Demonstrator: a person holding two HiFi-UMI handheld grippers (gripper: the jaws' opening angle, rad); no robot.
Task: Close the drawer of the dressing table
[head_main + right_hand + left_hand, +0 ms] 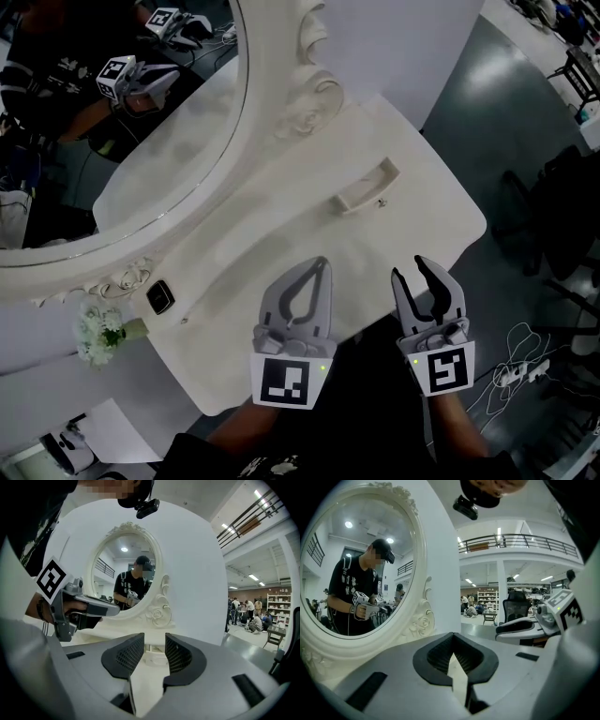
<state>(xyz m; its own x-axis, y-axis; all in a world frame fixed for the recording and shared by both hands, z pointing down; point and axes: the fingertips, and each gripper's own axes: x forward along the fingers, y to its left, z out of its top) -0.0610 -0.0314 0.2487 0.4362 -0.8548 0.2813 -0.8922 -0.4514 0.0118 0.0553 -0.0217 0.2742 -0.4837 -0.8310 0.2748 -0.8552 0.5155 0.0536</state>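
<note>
The white dressing table (281,244) fills the head view, with its oval mirror (112,122) at the upper left. A white handle (366,187) sits on its pale surface towards the right; I cannot pick out the drawer's edges. My left gripper (323,267) hovers over the table's near edge, shut, with nothing held; its pads (440,656) meet at the tip. My right gripper (411,270) is beside it, open and empty. In the right gripper view the handle (153,658) shows far off through the gap of the right gripper (154,651).
A small black object (160,297) and a bunch of white flowers (101,333) lie at the table's left end. A dark office chair (553,216) and loose cables (516,366) are on the grey floor to the right. The mirror reflects the person and both grippers.
</note>
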